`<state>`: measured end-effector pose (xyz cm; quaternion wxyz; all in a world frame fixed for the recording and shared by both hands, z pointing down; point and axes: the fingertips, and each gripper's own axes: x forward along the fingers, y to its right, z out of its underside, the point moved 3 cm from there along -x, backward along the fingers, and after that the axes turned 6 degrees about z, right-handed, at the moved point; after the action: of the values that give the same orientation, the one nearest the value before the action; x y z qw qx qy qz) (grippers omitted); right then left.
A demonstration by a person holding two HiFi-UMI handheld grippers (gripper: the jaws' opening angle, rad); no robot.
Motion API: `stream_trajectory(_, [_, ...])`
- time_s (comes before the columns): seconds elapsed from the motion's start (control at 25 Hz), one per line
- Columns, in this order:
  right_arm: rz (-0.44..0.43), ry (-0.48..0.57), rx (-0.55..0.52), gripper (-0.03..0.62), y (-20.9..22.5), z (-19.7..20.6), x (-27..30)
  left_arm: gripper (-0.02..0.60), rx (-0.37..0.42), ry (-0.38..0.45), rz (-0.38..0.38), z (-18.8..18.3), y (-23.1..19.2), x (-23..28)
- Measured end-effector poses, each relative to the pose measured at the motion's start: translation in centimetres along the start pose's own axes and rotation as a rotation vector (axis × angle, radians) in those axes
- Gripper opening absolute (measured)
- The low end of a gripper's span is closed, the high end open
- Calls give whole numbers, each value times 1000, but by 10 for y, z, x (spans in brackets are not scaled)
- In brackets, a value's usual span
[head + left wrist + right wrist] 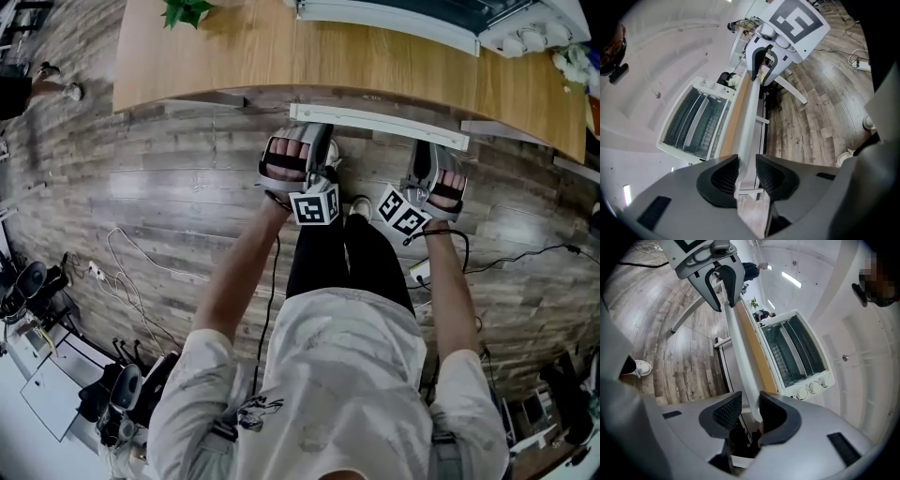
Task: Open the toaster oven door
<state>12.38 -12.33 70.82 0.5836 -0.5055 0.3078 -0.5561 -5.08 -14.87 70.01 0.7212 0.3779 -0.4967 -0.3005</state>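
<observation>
Wooden table (234, 56) carries the toaster oven (794, 352), which is set up and well beyond both hand-held grippers; its glass door (693, 119) appears shut. A white rail (375, 125) below the table's near edge is straddled at once by the left hand-held gripper (747, 168) and the right hand-held gripper (750, 404). Each pair of jaws is held part-open around it, and no firm press of the pads is seen. The rail is best cleared fully. One hand-held gripper is then best raised forward to the door's handle, and the pull eased gently so the oven is not dragged.
</observation>
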Motion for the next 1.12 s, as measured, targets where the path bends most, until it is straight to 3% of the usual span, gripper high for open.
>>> stream_trajectory(0.36, [-10,-15,-35,126,-11,3,2,152,16,21,1,2,11,6])
stream_trajectory(0.48, [-15,-24,-43,168,-14,4,3,169,23,26,8,2,14,8])
stream_trajectory(0.68, [-17,-39,-30,176,-14,2,3,179,17,34,5,3,14,8])
stream_trajectory(1.12, [-80,-81,74,206,-12,2,-6,212,-90,45,25,-1,13,-2])
